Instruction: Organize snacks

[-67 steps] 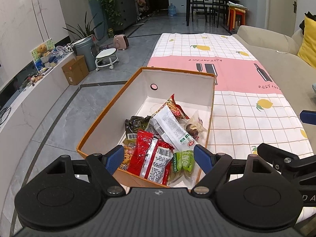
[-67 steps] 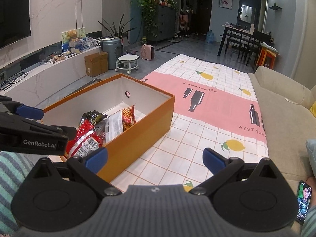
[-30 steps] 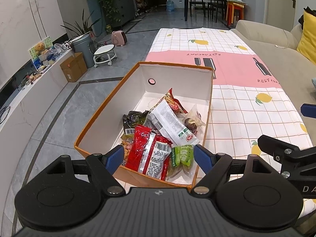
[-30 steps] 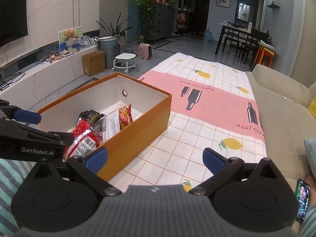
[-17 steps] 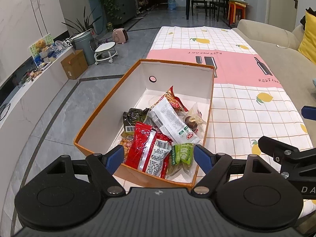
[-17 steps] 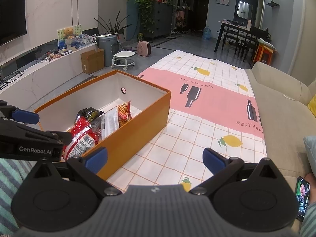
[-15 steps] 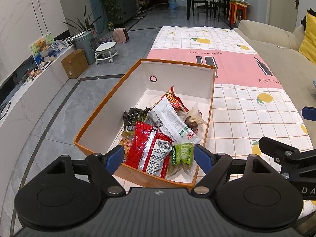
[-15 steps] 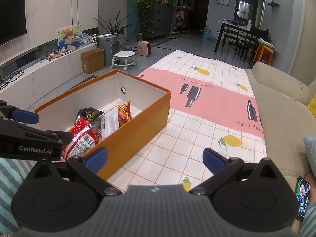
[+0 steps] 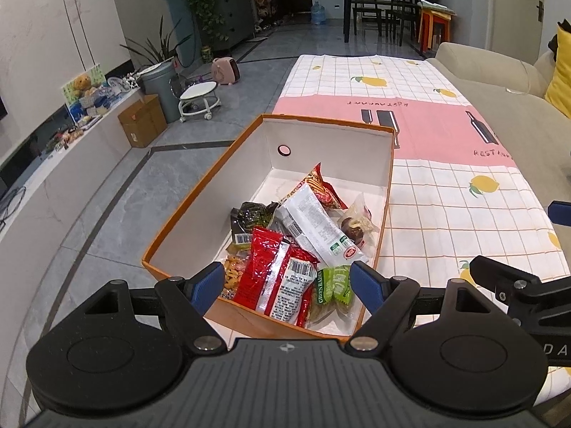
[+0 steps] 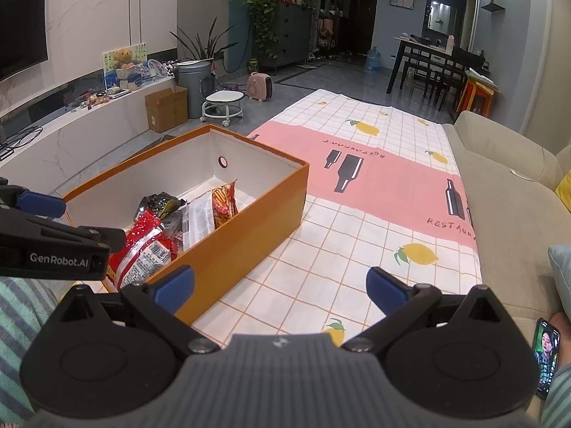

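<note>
An orange box (image 9: pixel 200 192) with white inside walls stands on the checked tablecloth (image 9: pixel 456 214) and holds several snack packets: a red packet (image 9: pixel 271 274), a white packet (image 9: pixel 314 228), a green raisin packet (image 9: pixel 332 281), a dark packet (image 9: pixel 249 214). My left gripper (image 9: pixel 287 283) is open and empty, hovering above the box's near end. My right gripper (image 10: pixel 280 285) is open and empty, right of the box (image 10: pixel 249 228), above the cloth. The red packet (image 10: pixel 142 246) also shows in the right wrist view.
A beige sofa (image 10: pixel 514 192) runs along the table's right side. A phone (image 10: pixel 544 355) lies at the near right. A cardboard carton (image 9: pixel 142 125), a bin (image 9: pixel 158 85), a stool (image 9: pixel 198 101) stand on the floor to the left. The cloth (image 10: pixel 357 232) is bare.
Both grippers have stayed open and empty. The views shifted only slightly; the box and snacks have not moved.
</note>
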Motion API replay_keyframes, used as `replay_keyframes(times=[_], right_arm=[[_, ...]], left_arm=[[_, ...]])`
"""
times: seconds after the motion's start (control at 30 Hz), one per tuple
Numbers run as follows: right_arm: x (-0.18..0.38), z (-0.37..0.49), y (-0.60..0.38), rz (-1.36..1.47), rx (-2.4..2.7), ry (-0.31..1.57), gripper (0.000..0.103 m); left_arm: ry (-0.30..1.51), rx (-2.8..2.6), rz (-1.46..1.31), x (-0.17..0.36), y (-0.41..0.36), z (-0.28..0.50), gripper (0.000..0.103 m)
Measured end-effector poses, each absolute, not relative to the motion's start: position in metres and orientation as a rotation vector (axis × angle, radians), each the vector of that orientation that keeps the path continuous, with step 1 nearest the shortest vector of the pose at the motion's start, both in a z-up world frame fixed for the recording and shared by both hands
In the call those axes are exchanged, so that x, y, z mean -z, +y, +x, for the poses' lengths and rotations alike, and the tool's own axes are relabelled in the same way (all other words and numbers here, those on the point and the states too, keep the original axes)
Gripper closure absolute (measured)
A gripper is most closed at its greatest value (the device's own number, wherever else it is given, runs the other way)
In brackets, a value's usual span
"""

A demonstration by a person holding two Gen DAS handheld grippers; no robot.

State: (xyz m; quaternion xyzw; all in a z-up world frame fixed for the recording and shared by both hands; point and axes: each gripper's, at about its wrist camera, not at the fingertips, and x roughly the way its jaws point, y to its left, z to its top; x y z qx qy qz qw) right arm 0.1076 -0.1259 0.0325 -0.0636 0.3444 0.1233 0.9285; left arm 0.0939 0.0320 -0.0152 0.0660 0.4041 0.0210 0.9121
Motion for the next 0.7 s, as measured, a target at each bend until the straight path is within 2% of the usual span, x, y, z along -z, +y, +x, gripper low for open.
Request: replay_keyframes(times=[0.7], right_arm=[[-0.0281, 0.1082, -0.1256, -0.13, -0.251, 0.716, 0.004]], left_arm=[[0.828, -0.036, 0.147, 0.016, 0.0309, 0.0935, 0.009]])
